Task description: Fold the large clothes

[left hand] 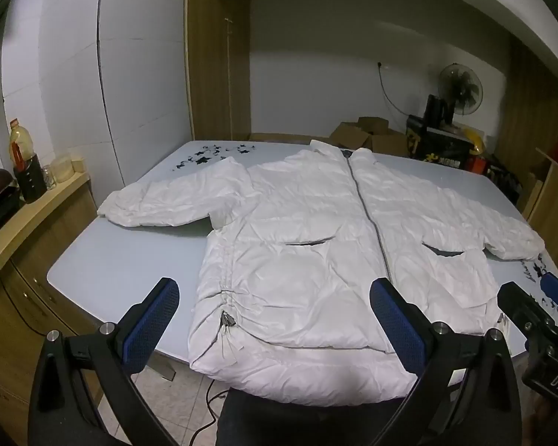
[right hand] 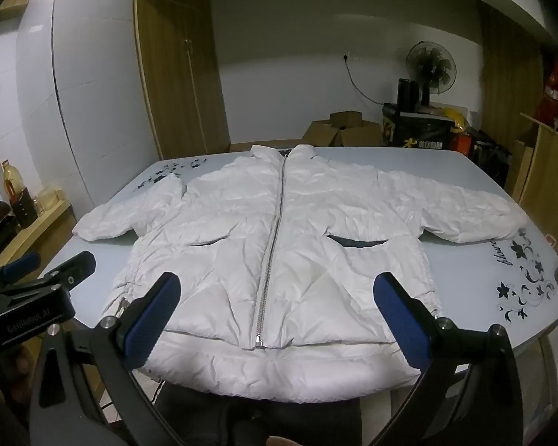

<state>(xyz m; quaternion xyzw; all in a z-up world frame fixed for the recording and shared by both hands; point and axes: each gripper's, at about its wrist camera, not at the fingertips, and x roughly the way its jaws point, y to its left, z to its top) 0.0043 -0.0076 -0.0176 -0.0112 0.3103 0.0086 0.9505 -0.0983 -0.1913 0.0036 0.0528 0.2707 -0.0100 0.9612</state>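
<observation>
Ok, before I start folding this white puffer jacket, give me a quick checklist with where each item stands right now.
1. White puffer jacket lies flat, front up, on the table: ok.
2. Zipper closed along the front: ok.
3. Both sleeves spread out to the sides: ok.
4. Left tool open and empty: ok.
5. Right tool open and empty: ok.
6. Hem fully on the table: not ok, it overhangs the near edge.
</observation>
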